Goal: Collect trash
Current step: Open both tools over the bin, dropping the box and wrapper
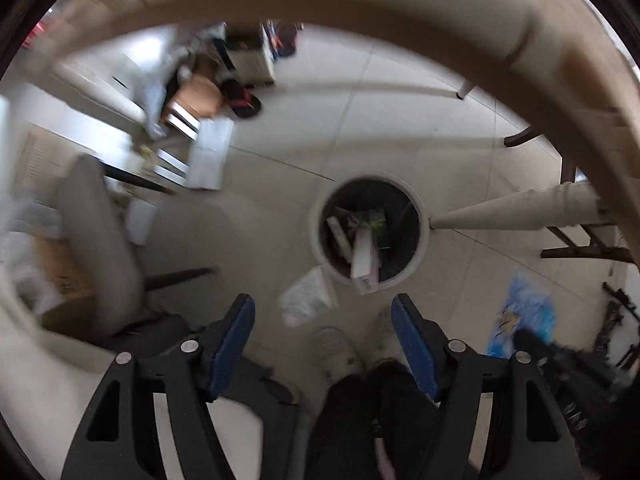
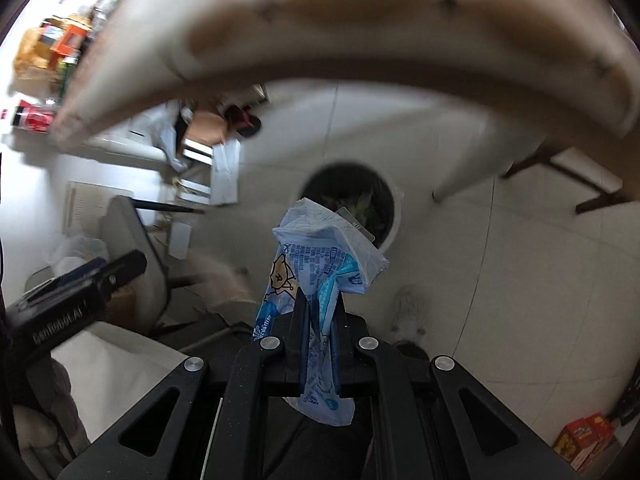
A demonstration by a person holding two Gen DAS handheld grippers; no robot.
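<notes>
Looking down from the left wrist view, the left claw hangs released above the tiled floor, its two blue pads standing apart with nothing between them. A crumpled clear plastic wrapper shows just past the gap, at about 12 o'clock from the fingertips; whether it lies on the floor or is in the air cannot be told through the blur. Just beyond it, toward 1 o'clock, stands a round white trash bin with a dark liner, holding boxes and packets, one pale box leaning over the near rim. The person's white shoes and dark trouser legs show at 6 o'clock between the fingers. A grey chair sits at 9 o'clock, and the rounded edge of a beige table arcs across the top. In the right wrist view, the right claw is clenched on a blue and white plastic wrapper, which sticks up past the fingertips at 12 o'clock and trails out behind the pads. This wrapper hangs in front of the bin's near rim. The left claw's black body shows at 9 o'clock.
</notes>
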